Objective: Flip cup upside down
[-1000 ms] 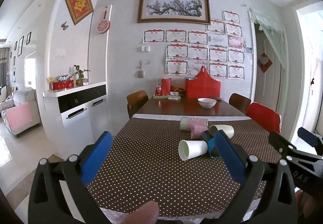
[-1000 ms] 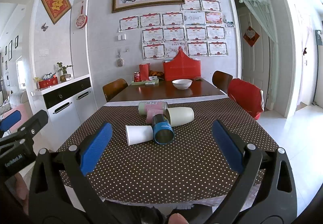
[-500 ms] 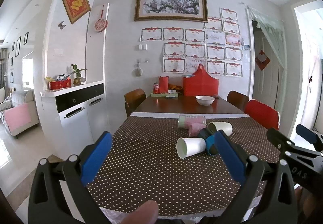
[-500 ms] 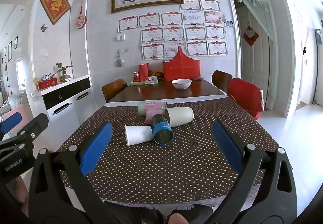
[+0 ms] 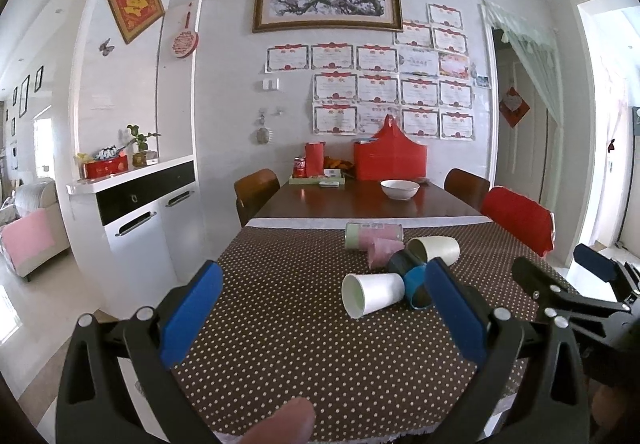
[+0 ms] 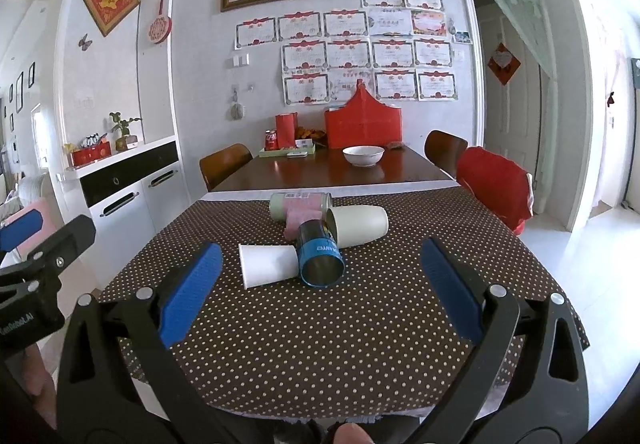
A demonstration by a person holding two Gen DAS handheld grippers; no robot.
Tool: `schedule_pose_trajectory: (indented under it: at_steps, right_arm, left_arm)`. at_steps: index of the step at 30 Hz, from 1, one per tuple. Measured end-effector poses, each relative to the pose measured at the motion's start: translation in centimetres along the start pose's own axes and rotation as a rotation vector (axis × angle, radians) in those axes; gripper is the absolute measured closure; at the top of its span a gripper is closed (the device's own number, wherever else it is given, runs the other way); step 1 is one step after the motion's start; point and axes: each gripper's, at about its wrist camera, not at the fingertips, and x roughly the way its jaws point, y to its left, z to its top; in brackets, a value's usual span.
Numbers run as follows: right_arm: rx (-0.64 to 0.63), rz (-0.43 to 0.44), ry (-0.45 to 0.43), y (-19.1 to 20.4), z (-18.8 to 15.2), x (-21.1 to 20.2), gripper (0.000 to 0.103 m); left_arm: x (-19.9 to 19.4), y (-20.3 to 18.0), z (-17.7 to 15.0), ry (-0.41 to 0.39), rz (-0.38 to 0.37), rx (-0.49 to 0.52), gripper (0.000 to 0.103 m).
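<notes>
Several cups lie on their sides in a cluster on the dotted brown tablecloth point(image 5: 280, 344): a white paper cup point(image 5: 372, 294) point(image 6: 268, 264), a blue and black cup point(image 5: 412, 278) point(image 6: 320, 256), a cream cup point(image 5: 436, 248) point(image 6: 358, 224), a pink cup point(image 5: 382, 250) point(image 6: 296, 222) and a pale green one point(image 5: 372, 234) point(image 6: 300, 201). My left gripper point(image 5: 320, 308) is open and empty, short of the white cup. My right gripper point(image 6: 320, 292) is open and empty, in front of the cluster. Each gripper shows at the edge of the other's view.
Beyond the cloth, the bare wooden table holds a white bowl point(image 6: 363, 155), a red box point(image 6: 362, 123), a soda can point(image 6: 271, 139) and a tray. Chairs stand on both sides, one with a red cover point(image 6: 494, 183). A white cabinet point(image 6: 128, 195) stands left.
Both grippers have drifted slightly toward the table, so the cups look a little nearer. Both stay open. The cups have not moved.
</notes>
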Motion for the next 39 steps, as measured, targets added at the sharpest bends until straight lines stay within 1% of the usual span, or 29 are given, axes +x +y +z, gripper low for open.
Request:
schedule_pose_trajectory:
  at_steps: [4, 18, 25, 29, 34, 39]
  right_arm:
    - [-0.008, -0.001, 0.002, -0.1, 0.8, 1.3, 0.006]
    - [-0.001, -0.009, 0.011, -0.4, 1.9, 3.0, 0.006]
    - [0.004, -0.005, 0.035, -1.0, 2.7, 5.4, 0.006]
    - [0.008, -0.008, 0.058, -1.6, 3.1, 7.5, 0.006]
    - [0.017, -0.021, 0.101, -2.9, 3.4, 11.0, 0.006]
    - [0.034, -0.038, 0.150, -4.6, 3.2, 14.6, 0.006]
  left_arm:
    - [1.1, -0.4, 0.4, -0.001, -0.003, 0.005, 0.004]
    - [3.3, -1.6, 2.0, 0.005, -0.012, 0.019, 0.004]
    - [5.6, -2.1, 2.8, 0.036, -0.008, 0.038, 0.004]
    - [8.0, -2.3, 3.4, 0.072, -0.011, 0.049, 0.004]
    - [12.5, -2.8, 4.3, 0.145, -0.026, 0.065, 0.004]
    - [18.1, -3.8, 4.8, 0.217, -0.042, 0.136, 0.004]
